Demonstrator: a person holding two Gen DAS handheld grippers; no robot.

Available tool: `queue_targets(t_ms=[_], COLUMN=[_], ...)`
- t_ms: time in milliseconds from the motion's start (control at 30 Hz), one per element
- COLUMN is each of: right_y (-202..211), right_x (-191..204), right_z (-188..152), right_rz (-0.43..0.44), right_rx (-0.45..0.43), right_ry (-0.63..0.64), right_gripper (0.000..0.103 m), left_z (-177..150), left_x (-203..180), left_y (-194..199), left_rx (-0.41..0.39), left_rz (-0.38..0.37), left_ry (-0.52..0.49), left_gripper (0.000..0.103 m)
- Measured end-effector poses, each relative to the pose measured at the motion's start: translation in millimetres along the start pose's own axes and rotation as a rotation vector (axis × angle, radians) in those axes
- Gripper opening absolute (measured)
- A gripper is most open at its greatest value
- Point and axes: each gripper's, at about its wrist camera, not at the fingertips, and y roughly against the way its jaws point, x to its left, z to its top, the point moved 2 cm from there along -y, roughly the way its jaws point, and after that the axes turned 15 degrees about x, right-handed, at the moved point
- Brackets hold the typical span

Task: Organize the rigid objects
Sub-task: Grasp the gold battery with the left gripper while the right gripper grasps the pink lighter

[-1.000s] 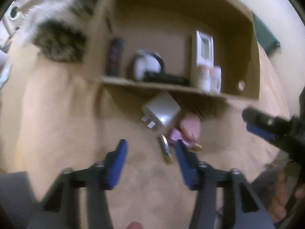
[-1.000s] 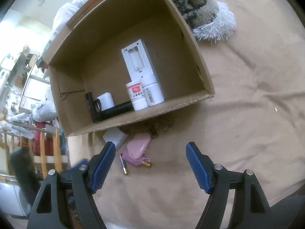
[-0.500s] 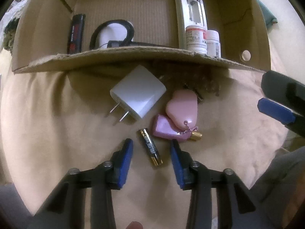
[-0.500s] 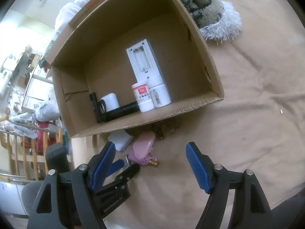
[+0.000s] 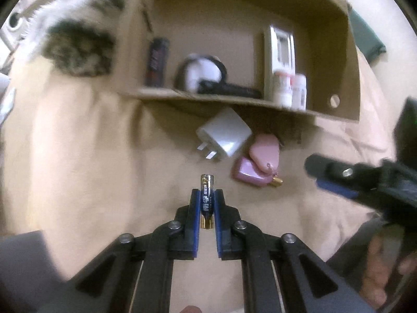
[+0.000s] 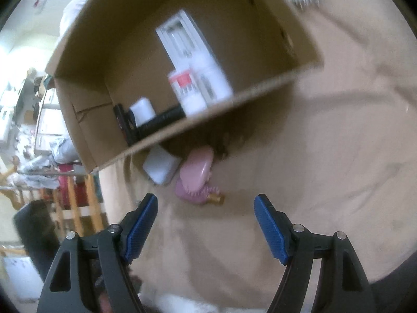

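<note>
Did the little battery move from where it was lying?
Yes. The battery left the cloth near the pink keychain; the left gripper grips it.

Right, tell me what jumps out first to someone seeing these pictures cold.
The left tongs are clamped on a battery held above the tan blanket. Beyond it stands an open cardboard box holding bottles and gadgets, with a white charger and pink heart keychains lying just outside its near wall.

surface: tan blanket (image 5: 78, 156) | on it: cardboard box (image 5: 351, 73), white charger (image 5: 224, 135), pink keychain cases (image 5: 258, 161), furry cushion (image 5: 78, 49)
</note>
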Motion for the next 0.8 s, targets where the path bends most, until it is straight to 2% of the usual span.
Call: queue_targets(t_ms=[100,167,233,433,600,733,800], right_y=[-13,-19,-25,-45,-72,-86,-87], right_x=[2,9,20,50,62,63,65], right_z=[-3,-4,-4,3,7,4,1], right_rz=[0.037,0.026,-0.022,-0.257,-0.430,-0.503,-0.514], right_rx=[0.039,0.037,0.019,-0.049,-0.065,-0.101,-0.121], right_ry=[-0.047,-0.055,-0.057,-0.062,-0.070,-0.044,-0.033], right_gripper=[0.080,0.081,0.081,0.080,0.080,0.075,0.068], left_z=[-6,-9,-9,5,7,8,8], left_x=[8,14,21,51,55,56,58], left_y=[19,29,36,49,47,47,47], left_rx=[-0.033,-0.046,-0.066,-0.109,-0.122,-0.129,-0.127], left_rz=[0.000,-0.007,-0.012,-0.030,-0.038,-0.039,-0.039], left_ry=[0.020,0.034,0.056,0.124,0.141,0.149,0.155], left_gripper=[0.009,0.009,0.009,0.009,0.009,0.009,0.009])
